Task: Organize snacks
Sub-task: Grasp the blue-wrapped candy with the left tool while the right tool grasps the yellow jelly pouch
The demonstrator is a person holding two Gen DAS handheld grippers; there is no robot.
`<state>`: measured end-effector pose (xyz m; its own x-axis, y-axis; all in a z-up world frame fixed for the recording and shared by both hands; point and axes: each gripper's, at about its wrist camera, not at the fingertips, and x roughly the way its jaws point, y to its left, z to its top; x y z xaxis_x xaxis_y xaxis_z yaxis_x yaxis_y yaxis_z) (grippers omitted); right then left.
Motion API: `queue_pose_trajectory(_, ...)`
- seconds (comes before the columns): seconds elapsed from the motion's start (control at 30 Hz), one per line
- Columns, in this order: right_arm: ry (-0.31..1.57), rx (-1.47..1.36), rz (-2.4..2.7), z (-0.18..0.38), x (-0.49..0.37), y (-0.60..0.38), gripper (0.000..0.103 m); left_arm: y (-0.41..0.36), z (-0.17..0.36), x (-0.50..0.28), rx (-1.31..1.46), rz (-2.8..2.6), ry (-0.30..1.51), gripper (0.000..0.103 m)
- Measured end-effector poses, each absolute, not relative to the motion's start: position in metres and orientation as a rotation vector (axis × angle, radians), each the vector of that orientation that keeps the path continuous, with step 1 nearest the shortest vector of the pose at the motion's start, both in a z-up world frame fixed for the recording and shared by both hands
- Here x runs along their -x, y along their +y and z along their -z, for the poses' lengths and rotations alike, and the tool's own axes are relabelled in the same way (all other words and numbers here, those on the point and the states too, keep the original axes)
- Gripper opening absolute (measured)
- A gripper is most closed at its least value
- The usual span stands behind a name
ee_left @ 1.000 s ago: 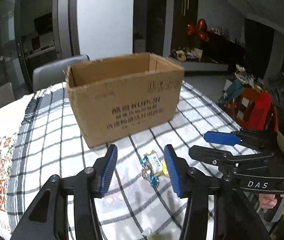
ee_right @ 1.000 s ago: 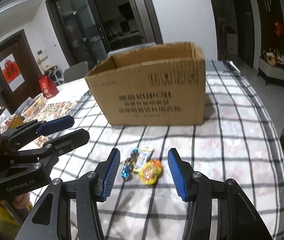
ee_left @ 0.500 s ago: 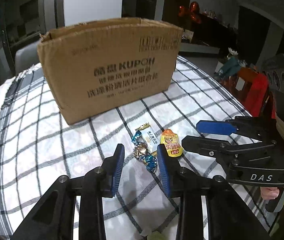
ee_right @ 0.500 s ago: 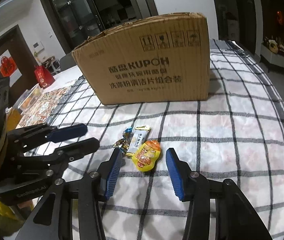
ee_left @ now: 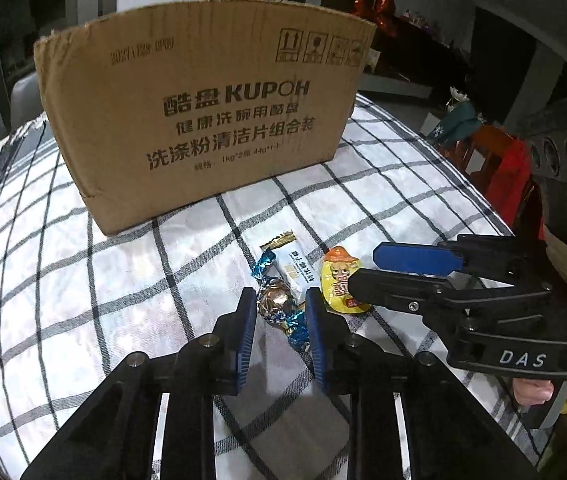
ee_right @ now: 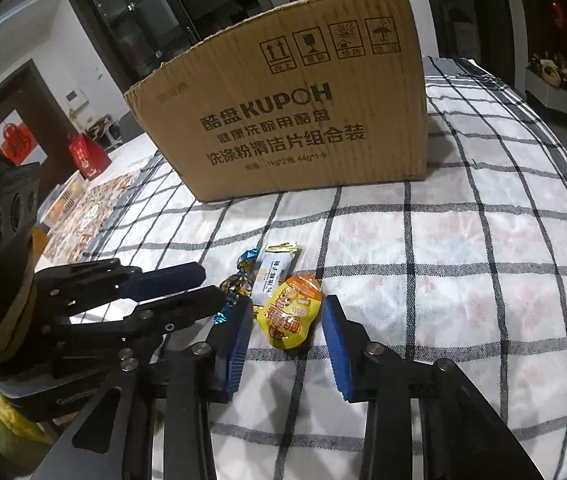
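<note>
The left gripper (ee_left: 277, 316) has been closing around the foil candy (ee_left: 277, 300); contact is unclear. The right gripper's (ee_right: 286, 322) narrowing fingers straddle the yellow packet (ee_right: 291, 312), partly hidden in the left view.

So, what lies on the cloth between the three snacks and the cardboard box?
Nothing: both wrist views show only bare checked tablecloth between the snacks and the cardboard box.

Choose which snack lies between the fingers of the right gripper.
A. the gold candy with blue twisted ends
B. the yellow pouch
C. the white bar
B: in the right wrist view the yellow pouch lies between the right gripper fingers, pads not yet touching it.
</note>
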<state>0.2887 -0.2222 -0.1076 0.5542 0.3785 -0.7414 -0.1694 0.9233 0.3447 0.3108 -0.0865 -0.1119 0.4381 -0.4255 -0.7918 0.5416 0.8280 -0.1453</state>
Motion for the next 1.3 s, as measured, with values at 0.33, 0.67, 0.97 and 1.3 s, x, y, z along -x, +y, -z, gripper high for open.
queue_pose_trajectory(0.33, 0.961, -0.241, -0.338, 0.119, -0.296, -0.217, 0.035, -0.085, 0.122, -0.319, -0.085, 0.606, 0.975, 0.024)
queue_pose_trajectory(0.67, 0.964, -0.231, -0.333, 0.12, -0.297, -0.212, 0.027, -0.086, 0.125, -0.322, -0.076, 0.588, 0.977, 0.019)
queue_pose_trajectory(0.97, 0.946, -0.224, -0.31, 0.116, -0.294, -0.214, 0.018, -0.08, 0.115, -0.317, -0.06, 0.566, 0.947, 0.019)
queue_pose_trajectory(1.3, 0.903, -0.195, -0.283, 0.104, -0.284, -0.211, 0.016, -0.074, 0.103, -0.308, -0.051, 0.549, 0.918, 0.019)
